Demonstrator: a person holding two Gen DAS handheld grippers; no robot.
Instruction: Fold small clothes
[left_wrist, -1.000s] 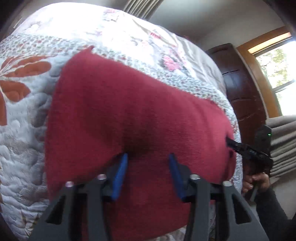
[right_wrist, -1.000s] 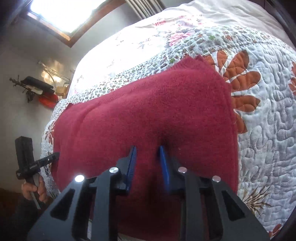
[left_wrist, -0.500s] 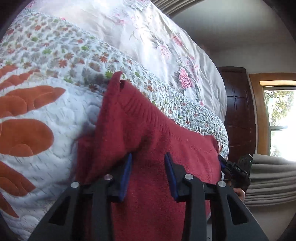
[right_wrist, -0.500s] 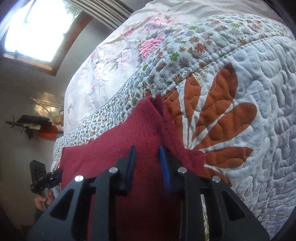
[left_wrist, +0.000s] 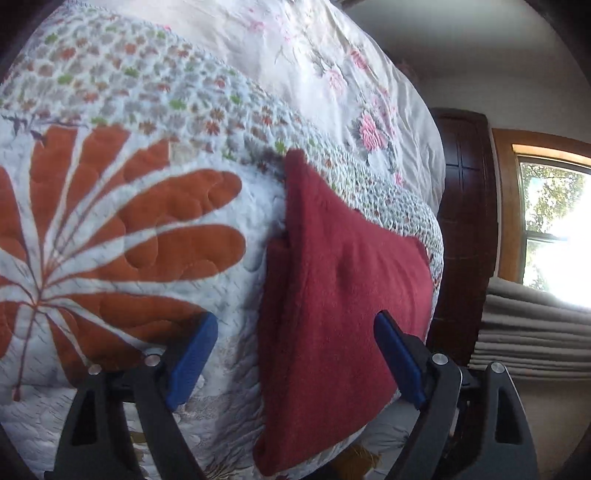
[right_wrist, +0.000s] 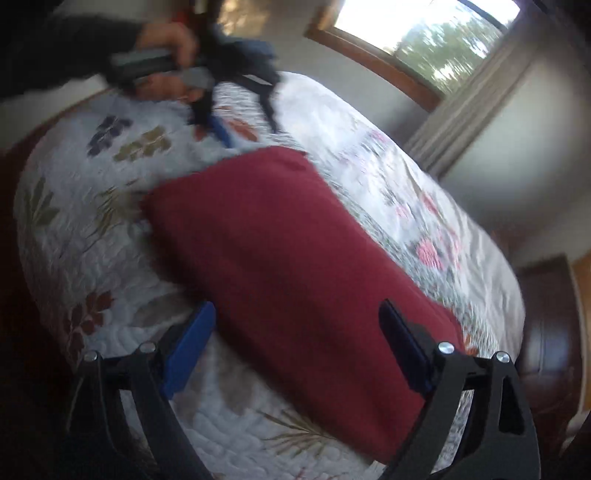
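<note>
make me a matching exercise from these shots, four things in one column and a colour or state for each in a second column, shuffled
Things
1. garment
2. left gripper
3. quilt
4. window

Colour or state
A. white, with orange leaf shapes
B. bright, with trees outside
C. dark red, lying folded on the bed
D. jaws wide apart, holding nothing

Pairs
1-C, 2-D, 3-A, 4-B
</note>
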